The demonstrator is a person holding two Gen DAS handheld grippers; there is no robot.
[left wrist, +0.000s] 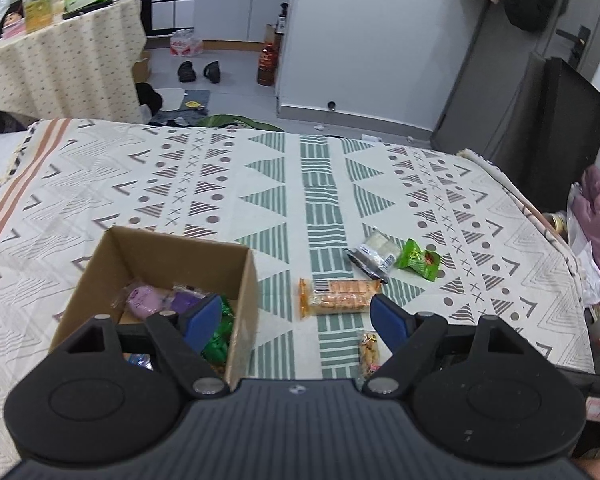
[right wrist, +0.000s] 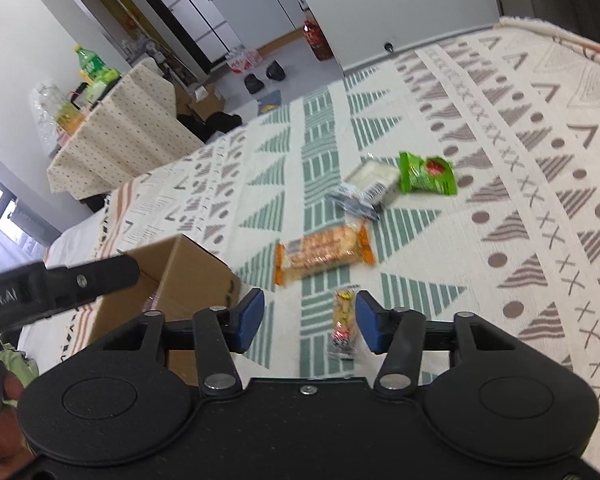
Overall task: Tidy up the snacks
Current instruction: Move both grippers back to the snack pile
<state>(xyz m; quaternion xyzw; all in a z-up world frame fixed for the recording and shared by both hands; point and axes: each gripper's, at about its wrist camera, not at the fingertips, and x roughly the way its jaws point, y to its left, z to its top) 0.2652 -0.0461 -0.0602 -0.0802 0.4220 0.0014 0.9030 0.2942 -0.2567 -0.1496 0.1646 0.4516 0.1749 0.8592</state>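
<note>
A cardboard box (left wrist: 236, 280) (right wrist: 188, 276) stands on the patterned bedspread with purple and green snack packs (left wrist: 148, 300) inside. Right of it lie an orange-wrapped biscuit pack (left wrist: 338, 296) (right wrist: 324, 254), a small yellow snack bar (left wrist: 369, 350) (right wrist: 345, 322), a white and black packet (left wrist: 374, 254) (right wrist: 366, 188) and a green packet (left wrist: 418, 259) (right wrist: 428, 174). My left gripper (left wrist: 298, 322) is open over the box's right wall. My right gripper (right wrist: 309, 320) is open, with the snack bar near its right finger.
The bedspread (left wrist: 180, 184) covers a bed. A table with a dotted cloth (left wrist: 60, 60) carries bottles beyond it. Slippers (left wrist: 200, 71) and a dark bottle (left wrist: 267, 65) stand on the floor. A dark panel (left wrist: 556, 128) leans at the right. The other gripper's black handle (right wrist: 60, 284) crosses the right wrist view.
</note>
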